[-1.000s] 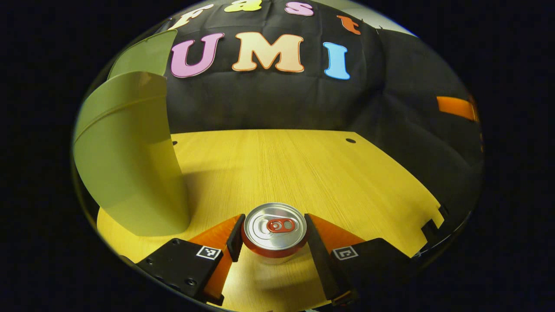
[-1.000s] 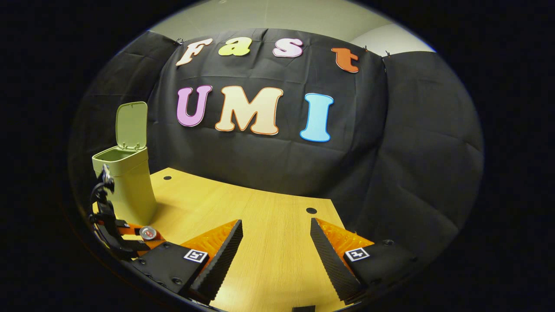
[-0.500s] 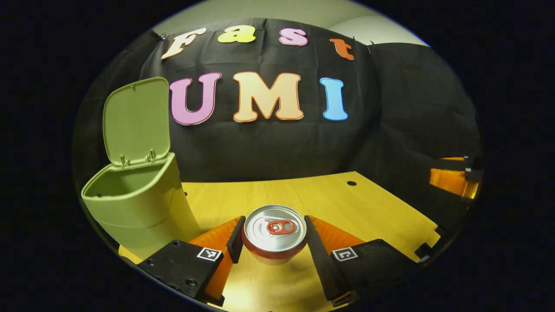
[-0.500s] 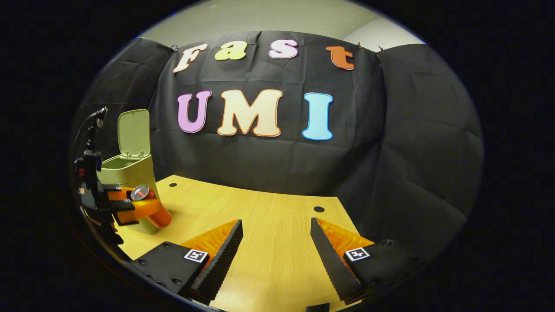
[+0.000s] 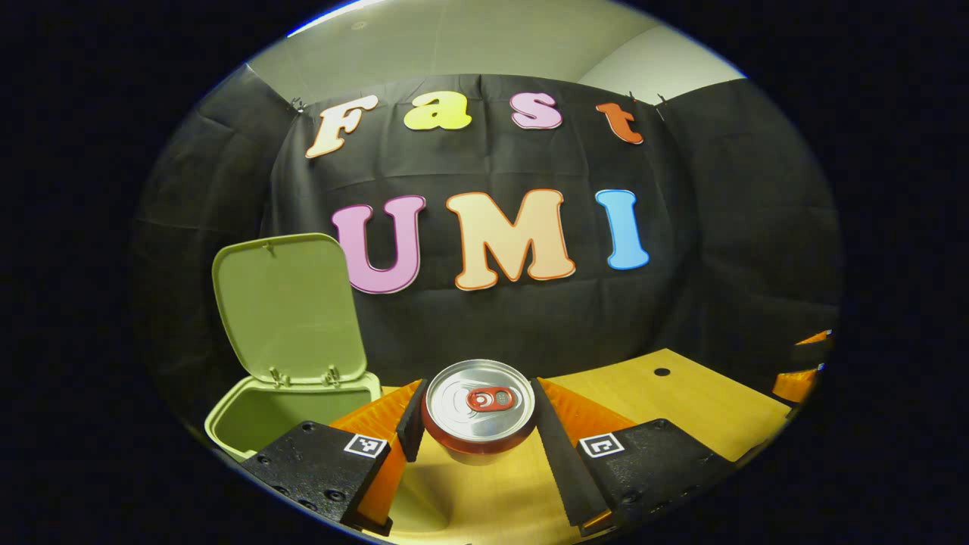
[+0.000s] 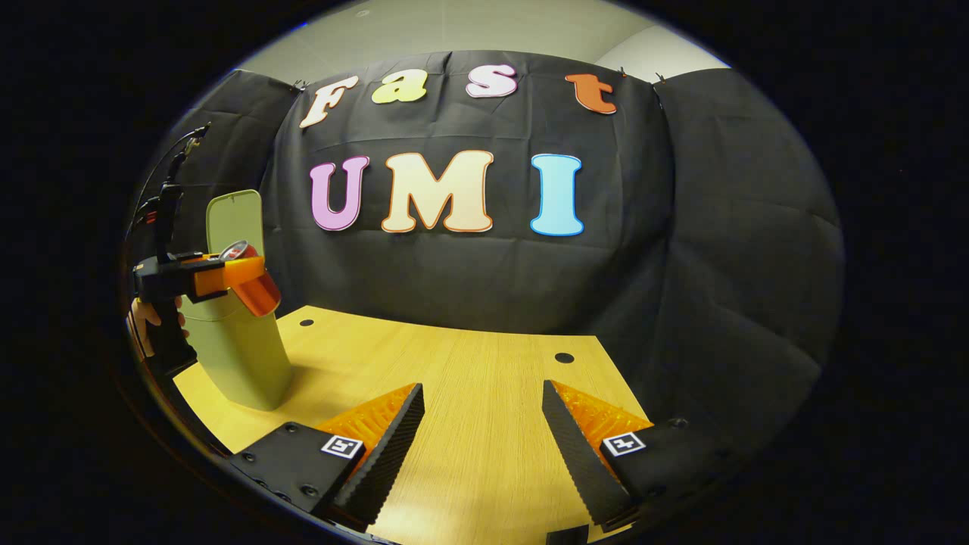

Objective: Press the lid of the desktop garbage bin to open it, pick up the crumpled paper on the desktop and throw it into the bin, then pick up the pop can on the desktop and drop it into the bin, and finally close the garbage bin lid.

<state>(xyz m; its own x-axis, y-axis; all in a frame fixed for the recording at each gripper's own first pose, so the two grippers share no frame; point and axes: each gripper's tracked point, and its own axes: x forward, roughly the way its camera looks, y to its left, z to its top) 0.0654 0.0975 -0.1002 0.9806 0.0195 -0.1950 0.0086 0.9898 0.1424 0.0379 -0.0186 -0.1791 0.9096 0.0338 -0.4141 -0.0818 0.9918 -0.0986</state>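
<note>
A red pop can [image 5: 478, 412] with a silver top is held upright in the air, my left gripper [image 5: 475, 418] shut on its sides. The light green bin [image 5: 261, 412] stands down to the left of it, its lid [image 5: 288, 306] tipped up and open. In the right gripper view the same pop can [image 6: 250, 280] and the left gripper [image 6: 227, 274] hang at rim height, just right of the green bin [image 6: 238, 352]. My right gripper [image 6: 483, 431] is open above the wooden table [image 6: 469, 371], with nothing between its fingers.
A hand [image 6: 151, 322] holds the left gripper at the far left of the right gripper view. The table has small round holes [image 6: 564, 357] near its far edge. Black cloth walls close off the back and right.
My left gripper has lifted the pop can from near the tabletop up to the height of the bin's rim. The right gripper has stayed where it was.
</note>
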